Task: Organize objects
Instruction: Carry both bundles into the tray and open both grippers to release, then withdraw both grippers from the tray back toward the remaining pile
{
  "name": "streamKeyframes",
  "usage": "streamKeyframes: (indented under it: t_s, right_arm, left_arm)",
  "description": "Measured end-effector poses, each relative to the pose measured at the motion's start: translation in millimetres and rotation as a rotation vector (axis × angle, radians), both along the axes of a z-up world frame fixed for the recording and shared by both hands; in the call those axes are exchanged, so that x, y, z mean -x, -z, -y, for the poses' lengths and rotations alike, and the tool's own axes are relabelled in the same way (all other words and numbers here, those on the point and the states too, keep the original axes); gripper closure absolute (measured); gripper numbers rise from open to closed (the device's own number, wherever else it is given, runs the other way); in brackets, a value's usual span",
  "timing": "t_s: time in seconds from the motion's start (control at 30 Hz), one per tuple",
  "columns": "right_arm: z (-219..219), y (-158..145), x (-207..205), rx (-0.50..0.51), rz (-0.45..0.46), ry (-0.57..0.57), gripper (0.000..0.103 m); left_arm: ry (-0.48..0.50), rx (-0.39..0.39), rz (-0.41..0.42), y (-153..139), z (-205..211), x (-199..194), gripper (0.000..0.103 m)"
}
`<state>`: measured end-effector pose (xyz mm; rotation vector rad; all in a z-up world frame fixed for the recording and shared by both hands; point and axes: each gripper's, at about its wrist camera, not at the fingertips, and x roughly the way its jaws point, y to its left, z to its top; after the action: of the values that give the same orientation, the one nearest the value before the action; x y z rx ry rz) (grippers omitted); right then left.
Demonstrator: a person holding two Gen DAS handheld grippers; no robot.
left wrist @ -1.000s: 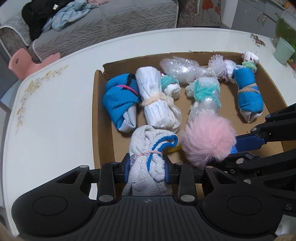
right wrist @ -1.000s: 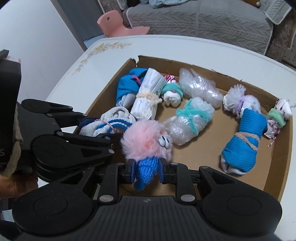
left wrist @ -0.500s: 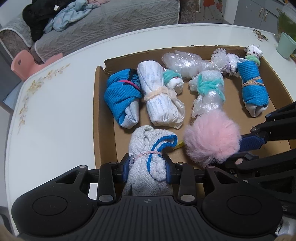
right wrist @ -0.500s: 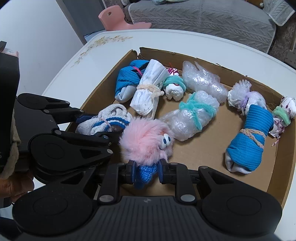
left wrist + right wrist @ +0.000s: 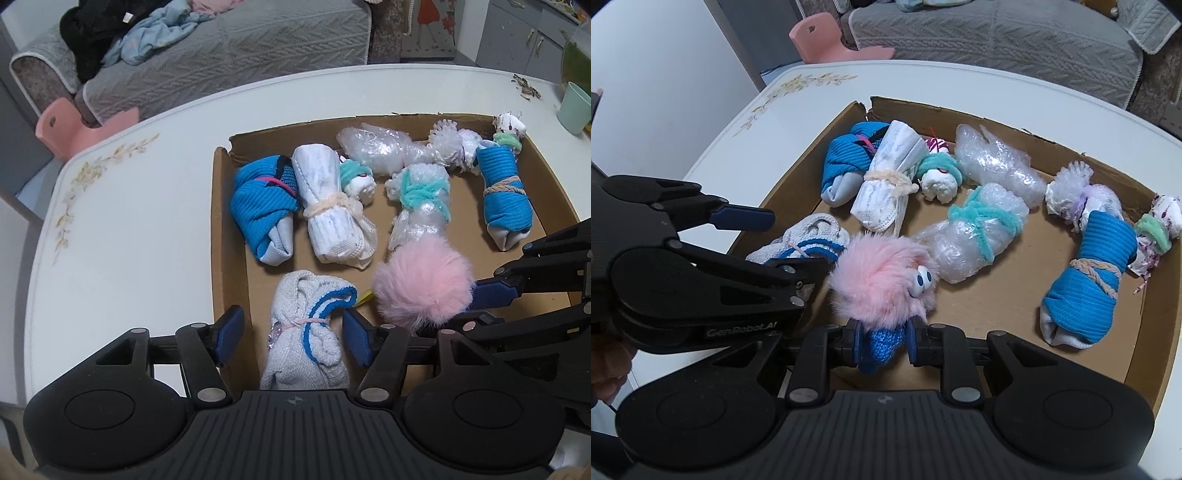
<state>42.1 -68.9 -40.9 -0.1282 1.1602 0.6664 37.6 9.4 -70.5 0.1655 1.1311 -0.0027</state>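
A shallow cardboard box (image 5: 218,229) on the white table holds several tied bundles of socks and bubble wrap. A grey sock bundle with a blue stripe (image 5: 306,325) lies in its near left corner. My left gripper (image 5: 293,336) straddles that bundle; its jaws are opening and the blue pads stand off the cloth. My right gripper (image 5: 884,343) is shut on the blue knitted tail of a pink fluffy toy with googly eyes (image 5: 882,280), held just above the box floor beside the grey bundle (image 5: 809,236). The left gripper (image 5: 772,243) shows at the left of the right wrist view.
Further back in the box lie a blue sock roll (image 5: 258,210), a white roll (image 5: 328,214), a bubble-wrap bundle tied with teal yarn (image 5: 421,206) and a rope-tied blue roll (image 5: 506,199). A mint cup (image 5: 574,107) stands far right. A grey sofa (image 5: 221,55) lies beyond.
The left jaws, shut on the grey sock bundle before, have spread apart and let it rest in the box. The right gripper keeps its grip on the pink toy.
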Motion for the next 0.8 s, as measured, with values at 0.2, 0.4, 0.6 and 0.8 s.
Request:
streamKeyframes:
  t_s: [0.2, 0.4, 0.6, 0.8]
  right_arm:
    - [-1, 1, -1, -0.001, -0.002, 0.001, 0.083]
    - [-1, 1, -1, -0.009, -0.005, 0.006, 0.083]
    - [-1, -1, -2, -0.029, -0.005, 0.002, 0.083]
    - [-8, 4, 2, -0.041, -0.018, -0.022, 0.081]
  left_arm:
    - [-0.012, 0.003, -0.017, -2, -1, 0, 0.038]
    - [-0.033, 0.012, -0.026, -9, -2, 2, 0.037]
    - [-0.085, -0.022, -0.025, -19, -13, 3, 0.012]
    - [-0.126, 0.008, -0.016, -29, -29, 8, 0.01]
